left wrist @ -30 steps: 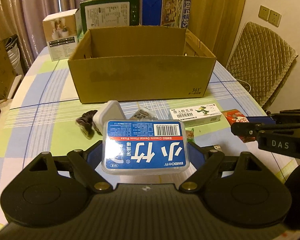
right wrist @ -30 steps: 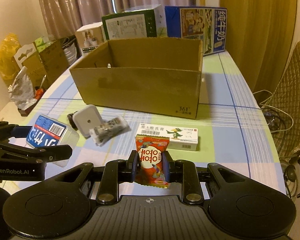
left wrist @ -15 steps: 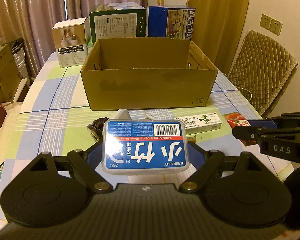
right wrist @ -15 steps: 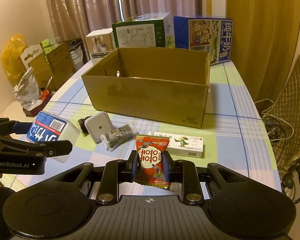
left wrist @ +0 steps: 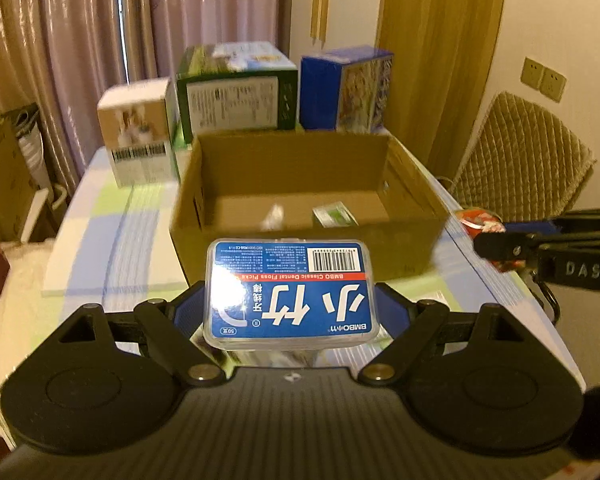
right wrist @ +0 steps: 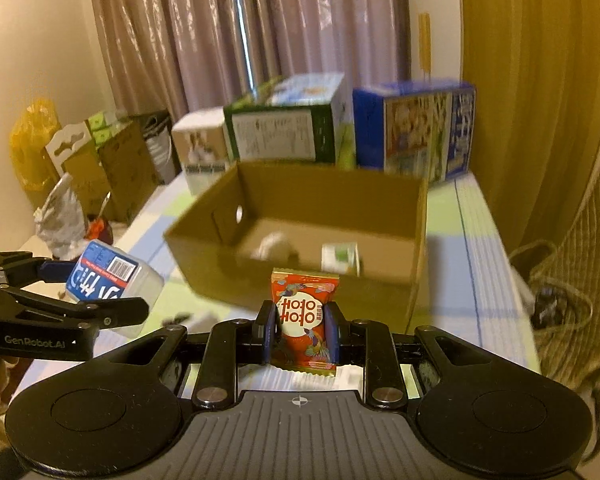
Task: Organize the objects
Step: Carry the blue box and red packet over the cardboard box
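My left gripper (left wrist: 290, 300) is shut on a clear dental floss box with a blue label (left wrist: 290, 290), held up in front of the open cardboard box (left wrist: 308, 240). From the right wrist view the same floss box (right wrist: 104, 280) hangs at the left in the left gripper (right wrist: 76, 292). My right gripper (right wrist: 302, 320) is shut on a red snack packet (right wrist: 304, 312), raised before the cardboard box (right wrist: 300, 280). Inside the box lie a small green-and-white carton (right wrist: 340, 258) and a white object (right wrist: 276, 246). The right gripper (left wrist: 540, 240) shows at the right edge of the left wrist view.
Three cartons stand behind the cardboard box: white (left wrist: 138, 140), green (left wrist: 236, 92) and blue (left wrist: 344, 88). A quilted chair (left wrist: 520, 160) is right of the checked tablecloth (left wrist: 112, 232). Bags and boxes (right wrist: 84, 168) crowd the floor at left.
Both grippers have risen with their loads, so the box's inside and the items in it now show. The loose items on the table have dropped out of sight below.
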### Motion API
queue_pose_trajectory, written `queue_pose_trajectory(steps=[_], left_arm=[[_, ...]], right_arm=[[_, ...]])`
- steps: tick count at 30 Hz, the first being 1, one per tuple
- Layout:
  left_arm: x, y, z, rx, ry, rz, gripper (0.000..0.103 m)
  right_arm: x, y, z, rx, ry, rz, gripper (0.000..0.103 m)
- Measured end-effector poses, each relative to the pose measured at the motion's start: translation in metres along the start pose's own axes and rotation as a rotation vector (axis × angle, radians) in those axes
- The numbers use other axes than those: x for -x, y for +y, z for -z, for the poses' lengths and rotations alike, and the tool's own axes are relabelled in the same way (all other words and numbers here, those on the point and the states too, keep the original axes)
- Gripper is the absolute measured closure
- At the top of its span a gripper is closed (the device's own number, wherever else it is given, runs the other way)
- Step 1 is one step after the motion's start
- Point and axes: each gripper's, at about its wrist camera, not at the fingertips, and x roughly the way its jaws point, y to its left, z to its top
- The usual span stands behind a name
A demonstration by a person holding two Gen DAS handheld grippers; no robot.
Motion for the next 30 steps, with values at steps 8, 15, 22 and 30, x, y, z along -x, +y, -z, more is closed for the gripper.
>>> queue_pose_trajectory(steps=[8, 15, 22, 30], left_arm=[[-0.03, 0.029, -0.065, -0.009, -0.012, -0.011, 0.019], [-0.065, 0.044, -0.1, -0.004, 0.022, -0.004, 0.019], [-0.095, 0.046, -0.116, -0.014, 0.063, 0.004, 0.019], [-0.114, 0.049, -0.12, -0.007, 0.093, 0.005, 0.019]], right_arm=[[-0.034, -0.014, -0.064, 0.011, -0.004, -0.001, 0.08], [-0.072, -0.031, -0.096, -0.025, 0.045, 0.001, 0.08], [-0.099, -0.042, -0.109, -0.049, 0.087, 0.009, 0.08], [-0.113, -0.046, -0.114, -0.048, 0.107, 0.014, 0.08]])
